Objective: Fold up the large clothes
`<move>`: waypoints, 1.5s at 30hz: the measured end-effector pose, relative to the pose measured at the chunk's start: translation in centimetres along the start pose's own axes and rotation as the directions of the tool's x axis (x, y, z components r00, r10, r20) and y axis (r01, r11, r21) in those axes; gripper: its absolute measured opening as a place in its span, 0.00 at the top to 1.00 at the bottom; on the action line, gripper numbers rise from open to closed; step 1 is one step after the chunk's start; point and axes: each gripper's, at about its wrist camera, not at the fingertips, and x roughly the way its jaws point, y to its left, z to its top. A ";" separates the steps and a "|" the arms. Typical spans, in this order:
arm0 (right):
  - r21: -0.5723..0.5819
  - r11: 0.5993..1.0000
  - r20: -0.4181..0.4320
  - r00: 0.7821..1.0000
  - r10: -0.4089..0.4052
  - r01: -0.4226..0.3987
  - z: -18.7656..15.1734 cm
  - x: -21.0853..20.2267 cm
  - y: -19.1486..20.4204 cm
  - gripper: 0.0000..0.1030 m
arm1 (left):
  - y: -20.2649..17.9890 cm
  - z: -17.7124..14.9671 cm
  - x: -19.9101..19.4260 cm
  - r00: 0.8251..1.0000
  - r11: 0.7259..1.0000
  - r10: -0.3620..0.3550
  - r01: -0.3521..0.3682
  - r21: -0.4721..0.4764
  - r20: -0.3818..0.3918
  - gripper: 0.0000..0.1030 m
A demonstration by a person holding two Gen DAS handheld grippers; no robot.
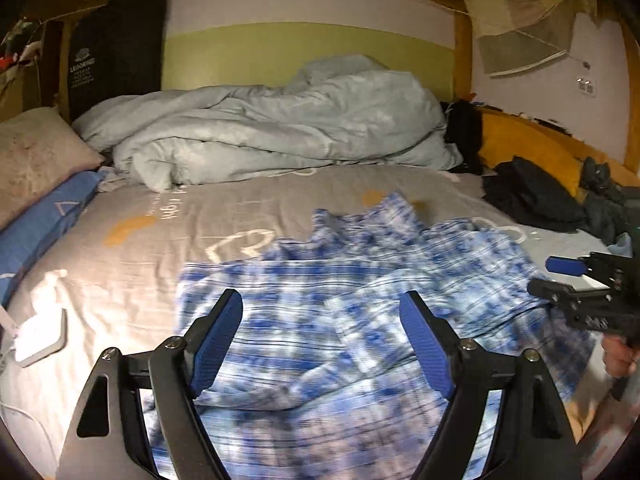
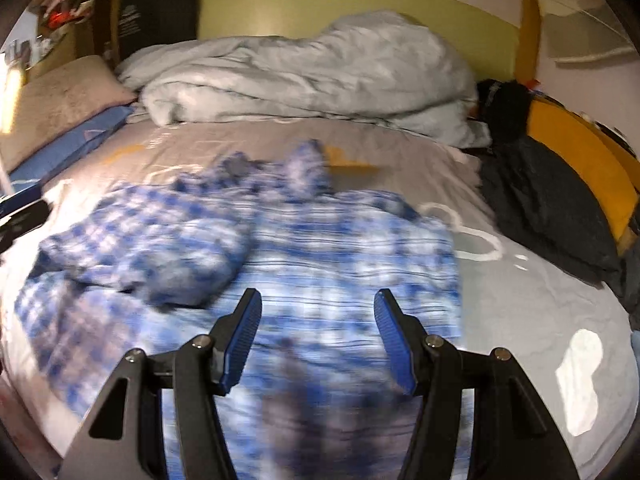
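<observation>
A blue-and-white checked garment (image 1: 360, 280) lies rumpled on the grey bedsheet (image 1: 160, 208), blurred in both views. My left gripper (image 1: 320, 300) hovers over its near part, jaws wide apart and nothing between the blue pads. In the right wrist view the same garment (image 2: 280, 240) spreads across the bed with a bunched fold at its left. My right gripper (image 2: 319, 296) stands open above the near edge and holds nothing. It also shows at the right edge of the left wrist view as the right gripper (image 1: 560, 276), held by a hand, over the cloth's right border.
A pale blue duvet (image 1: 272, 128) is heaped at the back of the bed. Pillows (image 1: 36, 160) lie at the left, dark clothes (image 1: 532, 196) at the right by the wooden frame. A white device (image 1: 40, 336) with a cable lies near the left edge.
</observation>
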 end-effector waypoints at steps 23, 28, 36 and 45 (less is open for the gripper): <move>-0.133 0.984 -0.161 0.982 0.095 -0.117 1.4 8.4 17.6 0.54 | 8.0 0.8 -2.2 0.998 0.967 0.060 -0.054 -0.251 0.018 0.13; -0.094 0.982 -0.239 0.961 0.140 -0.167 1.1 10.1 16.9 0.46 | 7.9 0.8 -2.0 0.998 0.968 0.061 -0.056 -0.246 0.012 0.13; -0.050 0.993 -0.209 0.973 0.096 -0.109 1.5 9.9 15.3 0.80 | 7.8 0.6 -1.8 0.998 0.969 0.065 -0.062 -0.239 0.002 0.13; 0.017 0.999 -0.034 0.999 -0.043 0.043 2.9 4.4 7.4 0.89 | 7.2 0.1 -0.9 0.997 0.973 0.074 -0.078 -0.216 -0.024 0.13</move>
